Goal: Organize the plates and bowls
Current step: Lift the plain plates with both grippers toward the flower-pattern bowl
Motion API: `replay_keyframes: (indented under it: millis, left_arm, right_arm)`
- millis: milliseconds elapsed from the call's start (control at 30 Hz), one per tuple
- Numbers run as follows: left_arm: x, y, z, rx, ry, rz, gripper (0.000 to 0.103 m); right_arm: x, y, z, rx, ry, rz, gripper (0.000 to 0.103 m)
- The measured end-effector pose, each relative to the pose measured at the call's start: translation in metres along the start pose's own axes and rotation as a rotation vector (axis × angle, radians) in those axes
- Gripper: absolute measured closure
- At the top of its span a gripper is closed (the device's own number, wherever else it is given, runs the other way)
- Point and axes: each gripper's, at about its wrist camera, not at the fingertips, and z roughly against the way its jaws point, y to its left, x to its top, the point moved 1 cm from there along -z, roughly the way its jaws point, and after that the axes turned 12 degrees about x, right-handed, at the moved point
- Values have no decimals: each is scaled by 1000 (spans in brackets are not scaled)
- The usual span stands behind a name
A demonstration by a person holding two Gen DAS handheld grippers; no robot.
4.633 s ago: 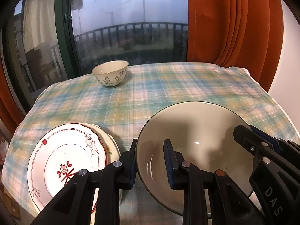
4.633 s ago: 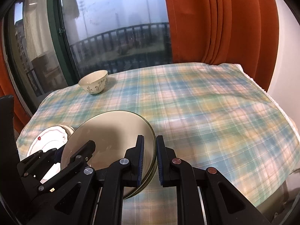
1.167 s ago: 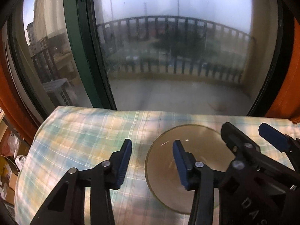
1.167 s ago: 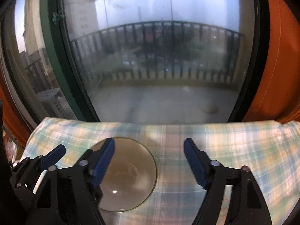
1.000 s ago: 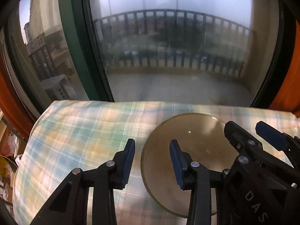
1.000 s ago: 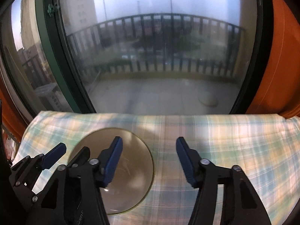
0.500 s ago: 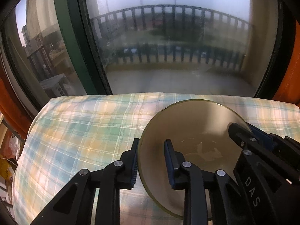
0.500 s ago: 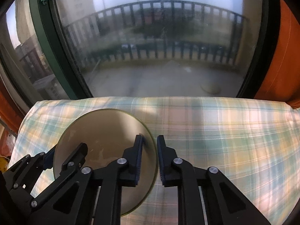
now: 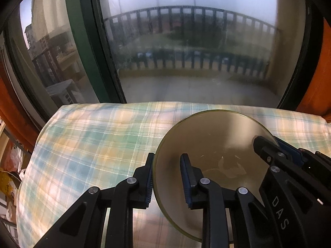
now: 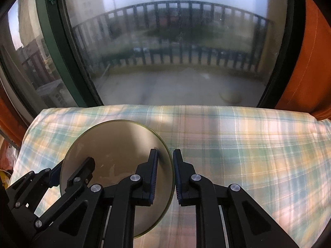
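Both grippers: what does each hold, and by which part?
Left gripper clamps the bowl by its left rim; right gripper clamps its right rim.

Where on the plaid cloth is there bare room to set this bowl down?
Bare cloth runs right of the bowl to the orange curtain, and left of it toward the green window frame. A narrower strip lies between bowl and window. Crowded only at the bowl, whose rim the left gripper and right gripper clamp.
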Motion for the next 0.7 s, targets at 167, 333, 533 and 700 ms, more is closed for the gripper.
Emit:
replay_keyframes:
  millis: [167,333,533,700]
  left_arm:
    - [0,8,23,-6,-29,17,80]
    - [-1,16,46,-18,-52,28,80]
    - [-5,22,76,-21,-99,35,80]
    - [-11,25,96,-30,-127,34,80]
  right_arm:
    - [0,10,23,-9,-25,22,84]
    - [0,19,47,-19,-43,42,84]
    - [-5,27,78,-28,-77,60,84]
    - [-10,31,105,-41,-110,81,85]
